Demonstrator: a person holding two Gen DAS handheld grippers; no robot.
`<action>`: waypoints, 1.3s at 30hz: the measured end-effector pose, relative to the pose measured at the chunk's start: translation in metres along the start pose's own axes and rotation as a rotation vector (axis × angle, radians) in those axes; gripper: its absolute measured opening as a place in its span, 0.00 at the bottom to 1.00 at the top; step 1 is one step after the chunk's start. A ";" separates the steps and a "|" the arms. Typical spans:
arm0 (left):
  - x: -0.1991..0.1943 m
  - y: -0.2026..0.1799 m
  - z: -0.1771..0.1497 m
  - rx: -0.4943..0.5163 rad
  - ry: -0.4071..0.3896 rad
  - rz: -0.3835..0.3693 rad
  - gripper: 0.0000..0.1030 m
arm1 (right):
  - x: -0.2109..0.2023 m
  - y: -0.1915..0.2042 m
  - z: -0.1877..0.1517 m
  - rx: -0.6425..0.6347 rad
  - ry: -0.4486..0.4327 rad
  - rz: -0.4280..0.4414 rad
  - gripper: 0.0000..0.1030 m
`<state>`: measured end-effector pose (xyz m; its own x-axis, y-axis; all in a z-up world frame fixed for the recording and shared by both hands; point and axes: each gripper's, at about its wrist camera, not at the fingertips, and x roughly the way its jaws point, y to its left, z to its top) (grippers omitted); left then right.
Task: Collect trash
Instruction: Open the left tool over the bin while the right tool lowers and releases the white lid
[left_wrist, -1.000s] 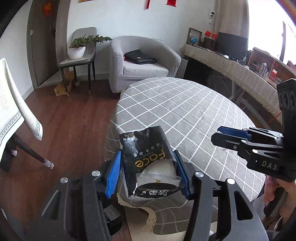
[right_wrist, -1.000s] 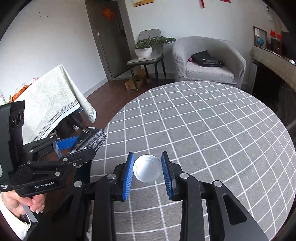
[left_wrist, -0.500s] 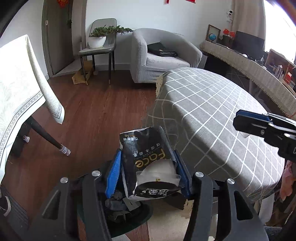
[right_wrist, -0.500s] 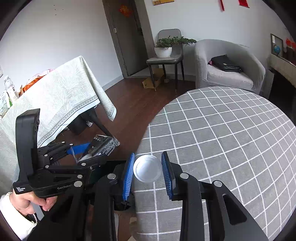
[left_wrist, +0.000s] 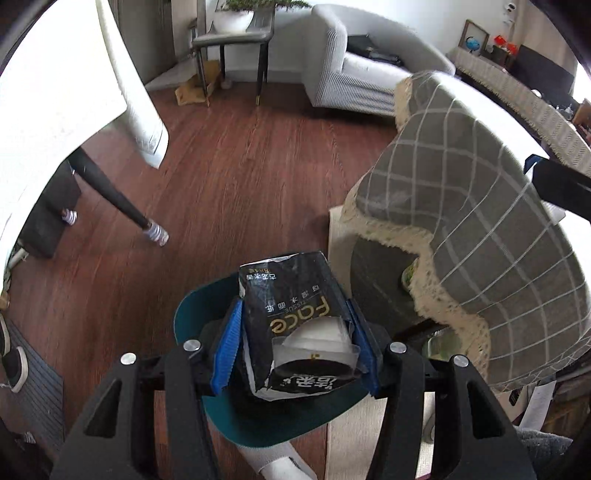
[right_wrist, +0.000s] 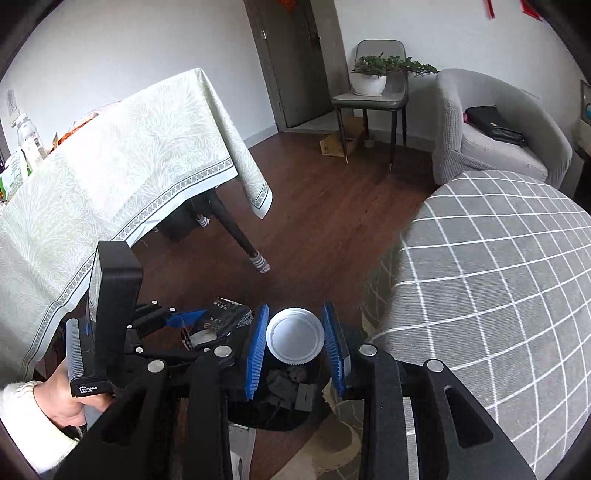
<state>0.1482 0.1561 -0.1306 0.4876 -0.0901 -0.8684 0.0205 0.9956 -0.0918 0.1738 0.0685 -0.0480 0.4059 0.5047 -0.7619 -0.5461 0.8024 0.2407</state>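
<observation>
Through the left wrist I see my left tongs clamped on the black tissue pack above the teal bin; through the right wrist my right tongs grip the white lid over that bin's dark inside; I judge releasing both comes next.

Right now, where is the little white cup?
In the right wrist view, the white cup sits bottom-centre, pinched in the right hand-held gripper, above the trash bin.

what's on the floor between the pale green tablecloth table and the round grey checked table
Bare brown wood floor, seen in the right wrist view; only the pale table's socked leg stands at its edge.
</observation>
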 end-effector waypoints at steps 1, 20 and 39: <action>0.004 0.002 -0.003 -0.004 0.016 0.004 0.55 | 0.004 0.001 0.000 -0.004 0.009 0.000 0.29; 0.002 0.044 -0.015 -0.044 0.018 0.000 0.67 | 0.070 0.032 0.000 -0.030 0.119 0.024 0.29; -0.061 0.056 0.005 -0.095 -0.205 -0.038 0.57 | 0.142 0.040 -0.036 -0.040 0.318 0.009 0.29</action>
<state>0.1242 0.2179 -0.0806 0.6551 -0.1102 -0.7475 -0.0352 0.9838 -0.1759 0.1837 0.1606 -0.1684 0.1545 0.3818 -0.9112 -0.5796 0.7819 0.2294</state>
